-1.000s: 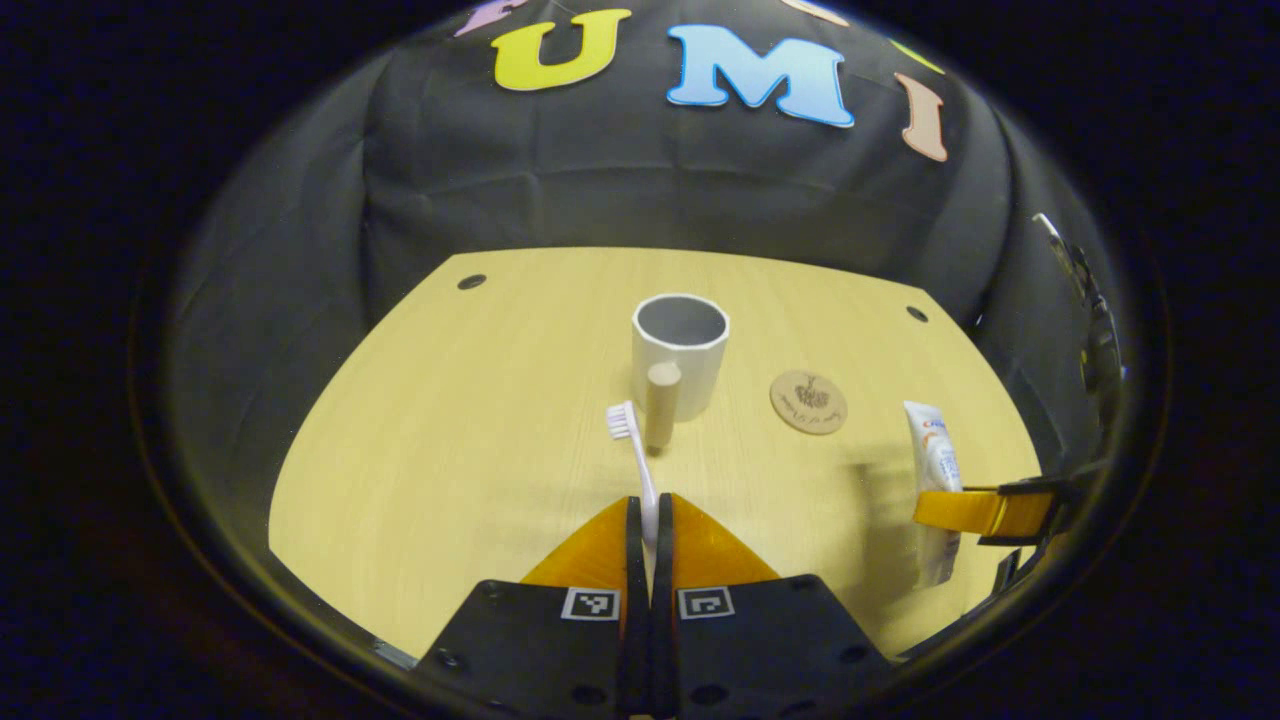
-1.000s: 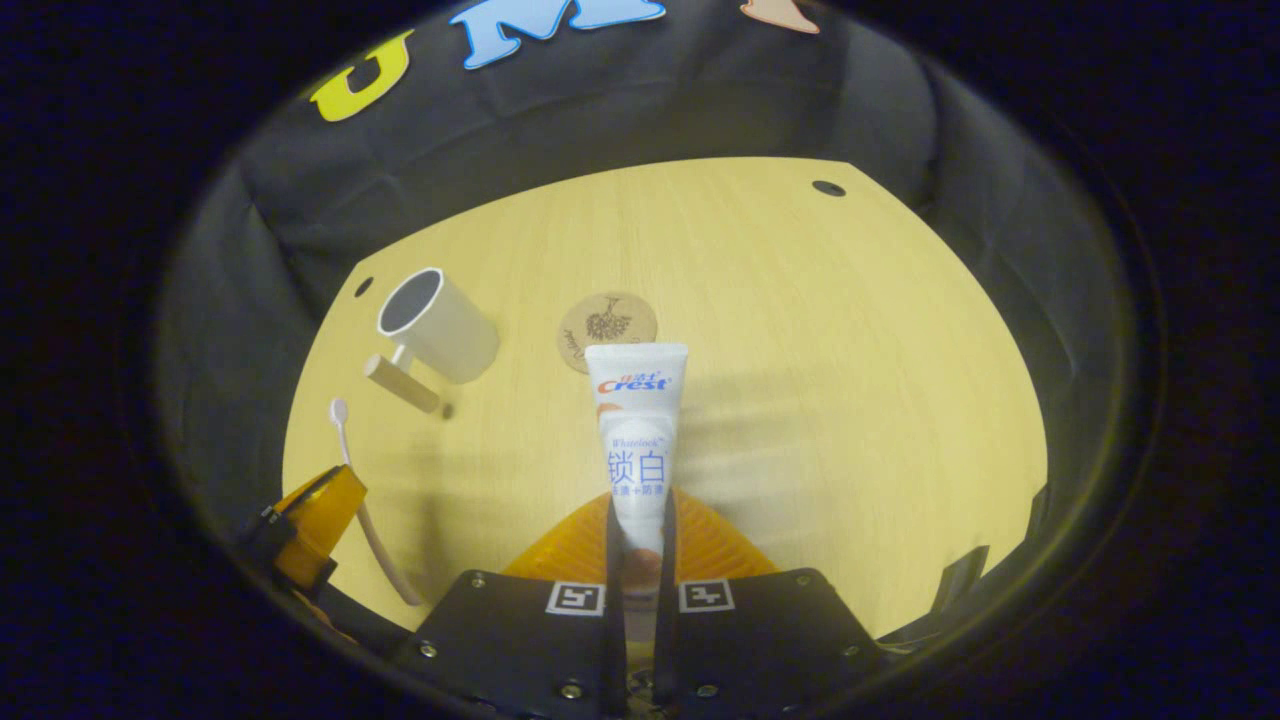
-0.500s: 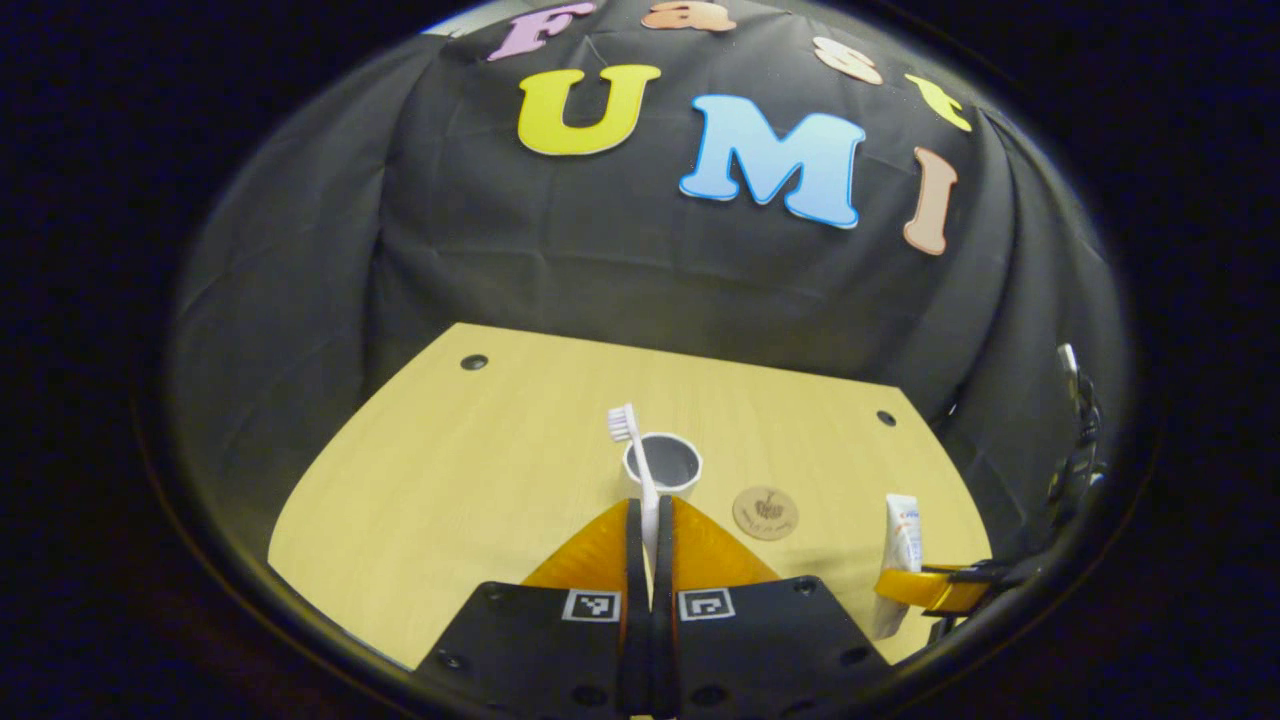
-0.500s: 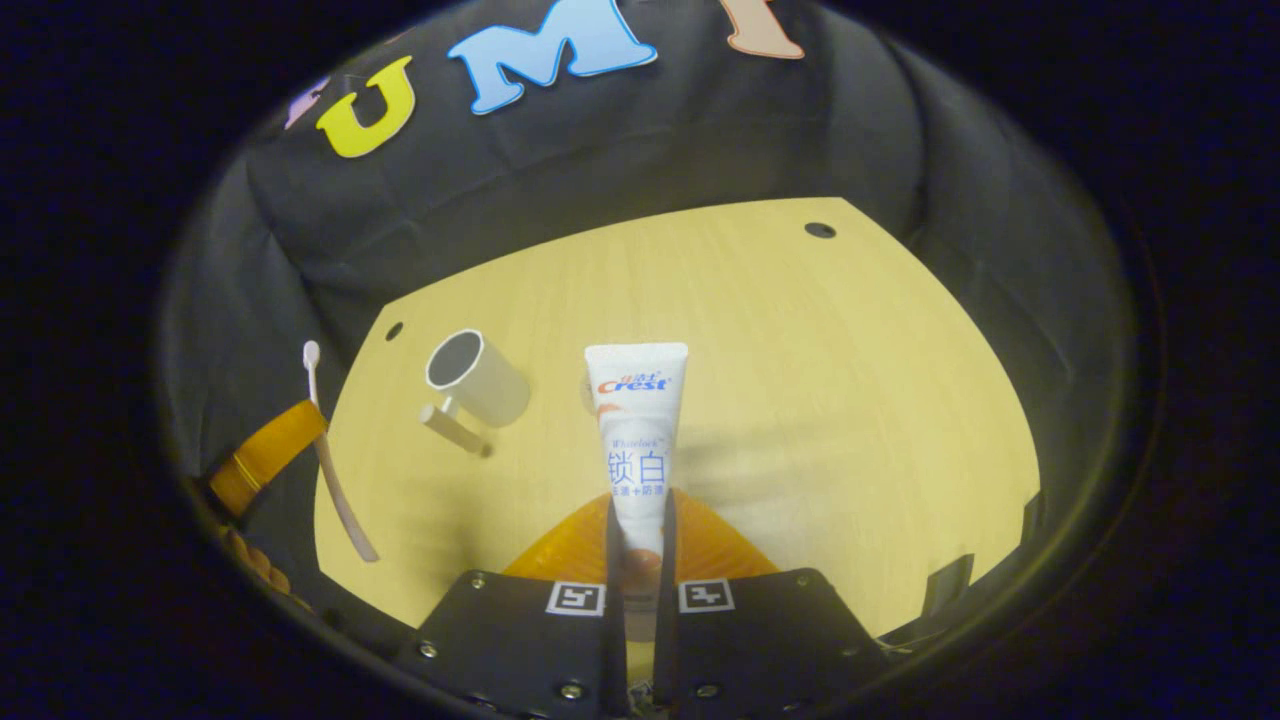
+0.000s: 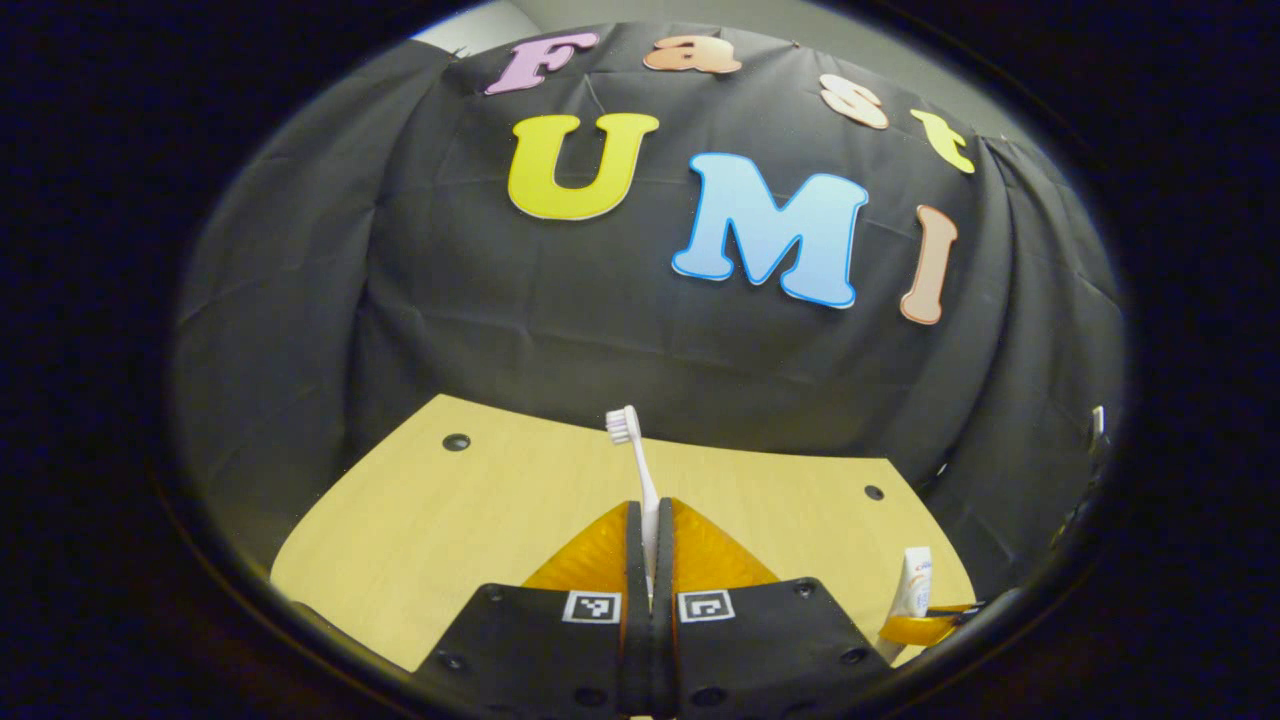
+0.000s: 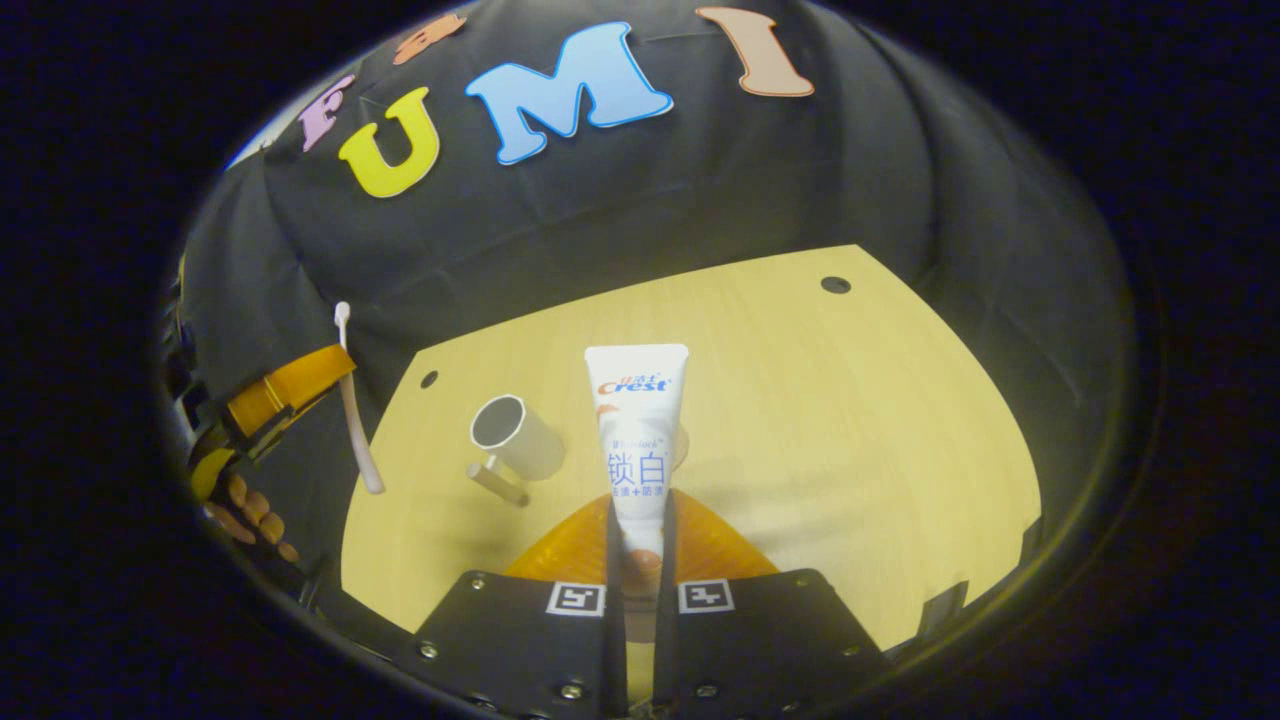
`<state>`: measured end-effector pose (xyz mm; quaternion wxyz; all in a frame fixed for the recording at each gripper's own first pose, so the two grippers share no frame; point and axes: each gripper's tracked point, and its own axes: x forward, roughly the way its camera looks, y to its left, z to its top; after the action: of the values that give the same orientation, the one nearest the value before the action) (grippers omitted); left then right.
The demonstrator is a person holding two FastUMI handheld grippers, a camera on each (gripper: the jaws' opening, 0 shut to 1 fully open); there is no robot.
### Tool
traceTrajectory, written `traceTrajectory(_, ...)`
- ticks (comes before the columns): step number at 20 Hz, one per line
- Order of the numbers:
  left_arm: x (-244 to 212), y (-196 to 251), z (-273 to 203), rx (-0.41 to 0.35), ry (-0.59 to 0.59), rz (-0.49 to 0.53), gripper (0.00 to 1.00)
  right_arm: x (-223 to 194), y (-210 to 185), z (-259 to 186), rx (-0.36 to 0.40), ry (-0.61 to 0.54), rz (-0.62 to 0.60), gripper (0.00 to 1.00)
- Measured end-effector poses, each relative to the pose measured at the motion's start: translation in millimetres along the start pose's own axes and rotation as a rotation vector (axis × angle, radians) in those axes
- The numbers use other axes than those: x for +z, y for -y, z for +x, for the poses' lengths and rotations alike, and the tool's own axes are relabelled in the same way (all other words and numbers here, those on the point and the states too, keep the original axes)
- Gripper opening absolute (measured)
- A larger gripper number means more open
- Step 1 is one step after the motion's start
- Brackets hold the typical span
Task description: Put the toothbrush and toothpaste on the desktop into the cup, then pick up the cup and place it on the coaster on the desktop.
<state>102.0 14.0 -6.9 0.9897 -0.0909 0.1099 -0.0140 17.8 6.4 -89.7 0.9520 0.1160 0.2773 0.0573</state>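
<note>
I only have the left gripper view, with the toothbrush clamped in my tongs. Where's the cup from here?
Observer: In the right gripper view, the cup stands upright on the table, at picture-left of the toothpaste.
Operator: Anything in it?
Observer: Nothing that I can see inside; its handle points toward the near edge.
Operator: And my toothbrush against the cup?
Observer: The toothbrush hangs in the left tongs, bristles up, farther picture-left and clear of the cup.

The cup [image 6: 518, 440] stands on the desktop [image 6: 850, 420], left of the toothpaste [image 6: 637, 430].
</note>
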Motion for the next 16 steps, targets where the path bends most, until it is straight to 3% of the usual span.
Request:
traceTrajectory(8,14,25,52,-0.138,0.057,0.039,0.07,8,9,27,-0.014,-0.016,0.032,0.12)
traceTrajectory(16,-5,6,119,-0.104,0.028,0.064,0.06,17,11,61,-0.026,-0.063,0.063,0.12)
